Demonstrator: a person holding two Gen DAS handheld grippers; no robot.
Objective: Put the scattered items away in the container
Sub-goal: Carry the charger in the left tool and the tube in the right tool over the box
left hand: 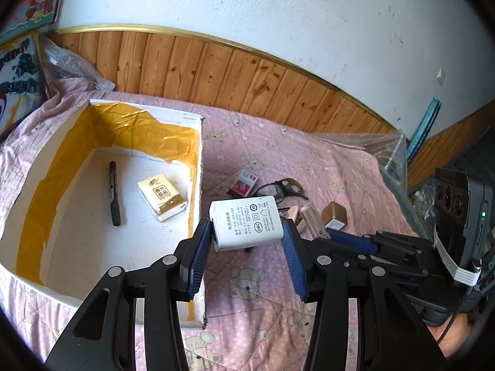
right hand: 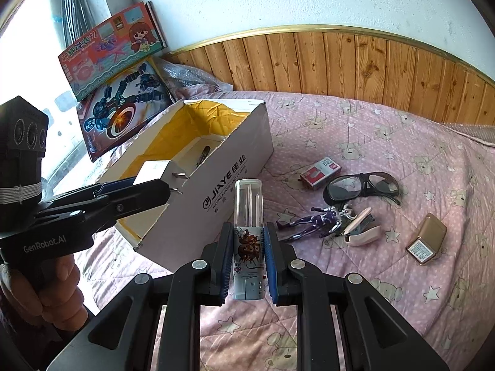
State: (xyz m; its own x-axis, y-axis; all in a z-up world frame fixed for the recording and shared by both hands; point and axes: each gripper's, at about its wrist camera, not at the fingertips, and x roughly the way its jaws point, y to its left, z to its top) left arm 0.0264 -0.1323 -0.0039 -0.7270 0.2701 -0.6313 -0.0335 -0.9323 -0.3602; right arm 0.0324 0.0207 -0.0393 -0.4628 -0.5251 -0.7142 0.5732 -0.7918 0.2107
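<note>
My left gripper (left hand: 247, 232) is shut on a white power adapter (left hand: 246, 222), held in the air just right of the box's near wall; the adapter (right hand: 157, 171) shows its two prongs in the right wrist view. My right gripper (right hand: 247, 238) is shut on a small bottle (right hand: 249, 216) with a clear cap and printed label, upright above the bedspread. The white cardboard box (left hand: 198, 154) with yellow lining holds a black marker (left hand: 114, 193) and a tissue pack (left hand: 162, 196). The left gripper (right hand: 167, 190) hangs over the box rim (right hand: 235, 133).
On the pink bedspread (right hand: 371, 130) lie a red staple box (right hand: 320, 171), dark glasses (right hand: 362, 185), a purple figurine (right hand: 312, 221), a pink stapler (right hand: 362, 230) and a gold adapter (right hand: 427, 242). Toy boxes (right hand: 111, 46) lean on the wall behind the box. Wood panelling runs along the back.
</note>
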